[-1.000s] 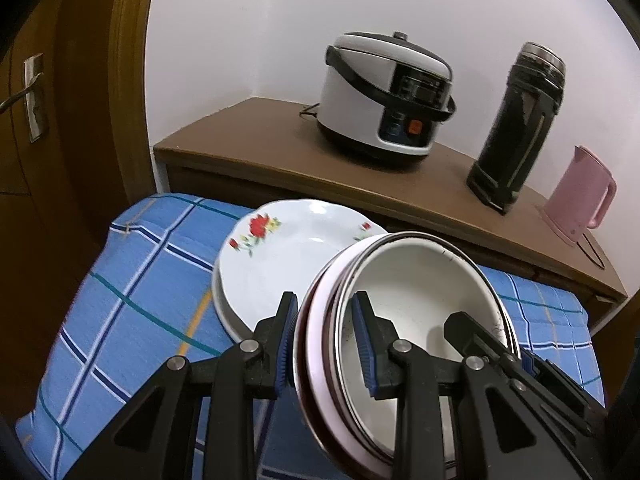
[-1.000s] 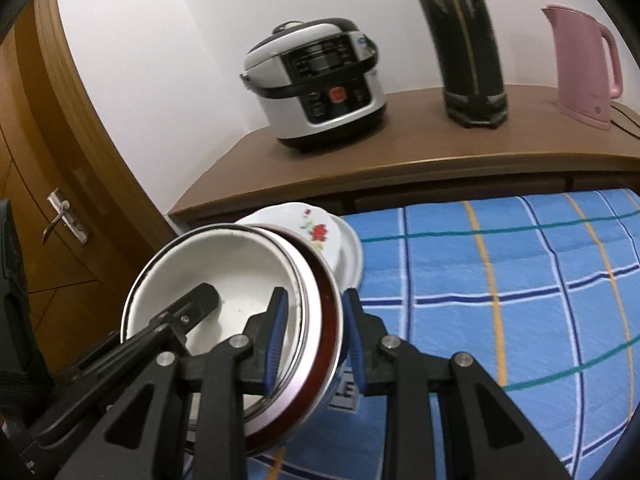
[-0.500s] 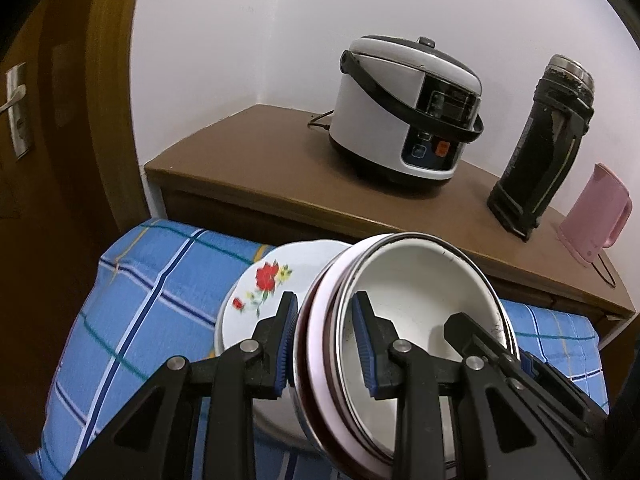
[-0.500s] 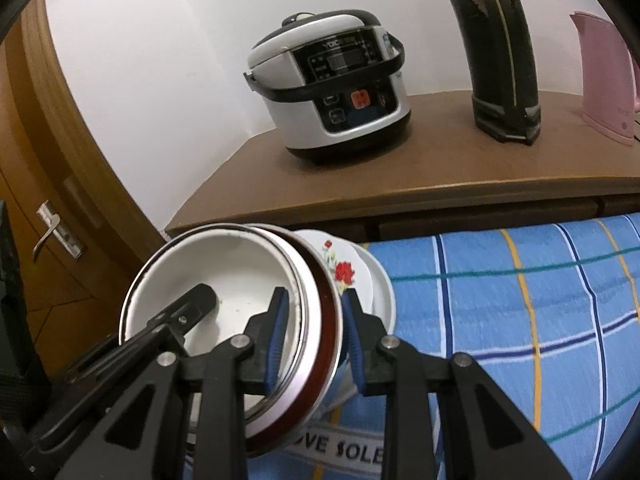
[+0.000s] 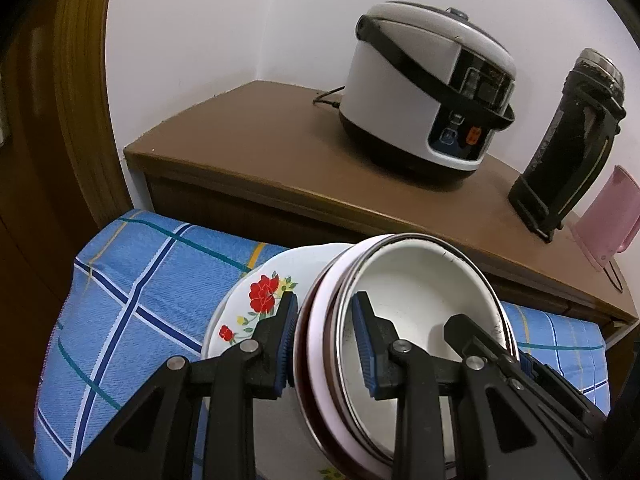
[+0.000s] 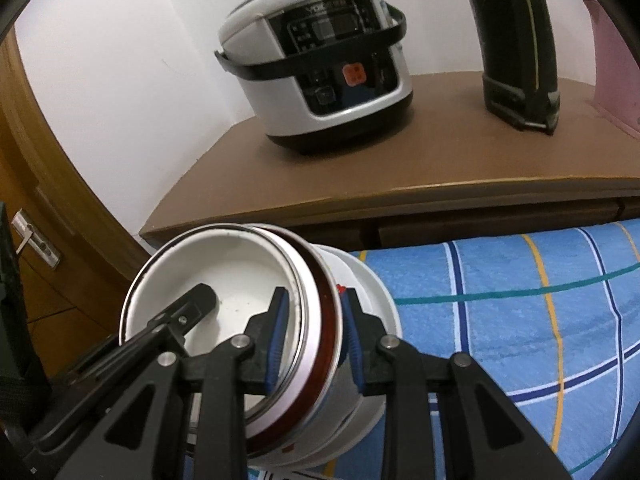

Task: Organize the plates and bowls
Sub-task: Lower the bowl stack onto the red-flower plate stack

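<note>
Both grippers pinch one nested stack of bowls (image 5: 420,312) by its rim. The left gripper (image 5: 326,340) clamps the rim at about nine o'clock, one pad inside the white enamel bowl and one outside the maroon-banded layers. The right gripper (image 6: 314,334) clamps the opposite side, near three o'clock. The stack hangs tilted above the flowered plates (image 5: 256,300), which rest on the blue checked cloth (image 5: 132,280). I judge the bowls stiff, smooth and chippable, and fairly heavy together, so a rim hold on opposite sides suits them. The layers could slide against each other if tipped further.
</note>
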### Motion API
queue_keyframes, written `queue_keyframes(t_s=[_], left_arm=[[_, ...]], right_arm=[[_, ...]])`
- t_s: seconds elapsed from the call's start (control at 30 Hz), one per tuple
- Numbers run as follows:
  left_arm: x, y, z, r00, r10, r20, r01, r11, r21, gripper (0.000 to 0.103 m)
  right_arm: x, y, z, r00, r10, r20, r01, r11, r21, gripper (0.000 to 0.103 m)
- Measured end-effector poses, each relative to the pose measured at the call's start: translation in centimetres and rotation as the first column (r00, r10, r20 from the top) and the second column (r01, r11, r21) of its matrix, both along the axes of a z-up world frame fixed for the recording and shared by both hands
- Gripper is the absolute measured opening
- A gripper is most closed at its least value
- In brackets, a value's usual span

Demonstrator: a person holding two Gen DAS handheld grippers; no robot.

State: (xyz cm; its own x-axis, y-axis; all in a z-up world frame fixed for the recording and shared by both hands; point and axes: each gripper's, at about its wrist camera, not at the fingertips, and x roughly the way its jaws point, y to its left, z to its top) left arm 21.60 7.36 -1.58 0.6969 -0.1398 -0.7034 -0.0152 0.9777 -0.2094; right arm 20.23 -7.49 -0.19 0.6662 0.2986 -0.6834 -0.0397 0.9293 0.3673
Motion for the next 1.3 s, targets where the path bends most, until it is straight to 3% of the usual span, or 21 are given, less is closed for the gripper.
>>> queue_keyframes(t_s=[0.3,0.67,0.83,0.93,1.07,1.2,1.3], left_arm=[[0.6,0.5,-1.0,1.000,0.019,-0.022,-0.019,1.000,0.000,0.031],[0.8,1.1,-1.5,1.000,0.022,-0.001,-0.022,0.999,-0.025,0.032],[0.3,1.4,-1.0,0.997,0.064,0.048,-0.067,0.996,0.053,0.067],[-0.3,1.3,-0.2,0.993,0.072,0.091,-0.081,0.992,0.101,0.072],[-0.8,1.9,0.1,0.991,0.086,0.103,-0.094,0.992,0.079,0.073],[-1.2,2.3,-0.1,0.991,0.095,0.093,-0.099,0.994,0.047,0.076],[-1.4,1.7,0.1,0.991,0.088,0.103,-0.097,0.992,0.087,0.076]], right_arm=[[0.6,0.7,-0.6,1.000,0.014,-0.017,-0.014,1.000,-0.008,0.027],[0.3,1.2,-1.0,0.998,0.023,0.054,-0.023,1.000,-0.009,0.029],[0.0,1.0,-1.1,0.997,0.011,0.083,-0.012,1.000,0.008,0.033],[-0.5,0.7,-1.0,0.994,-0.003,0.109,0.000,1.000,0.026,0.043],[-1.3,0.6,-0.5,0.988,0.000,0.151,-0.004,1.000,0.027,0.047],[-2.2,0.4,-0.2,0.982,-0.024,0.188,0.019,0.999,0.028,0.067],[-2.6,0.3,-0.1,0.980,-0.030,0.199,0.028,1.000,0.011,0.066]])
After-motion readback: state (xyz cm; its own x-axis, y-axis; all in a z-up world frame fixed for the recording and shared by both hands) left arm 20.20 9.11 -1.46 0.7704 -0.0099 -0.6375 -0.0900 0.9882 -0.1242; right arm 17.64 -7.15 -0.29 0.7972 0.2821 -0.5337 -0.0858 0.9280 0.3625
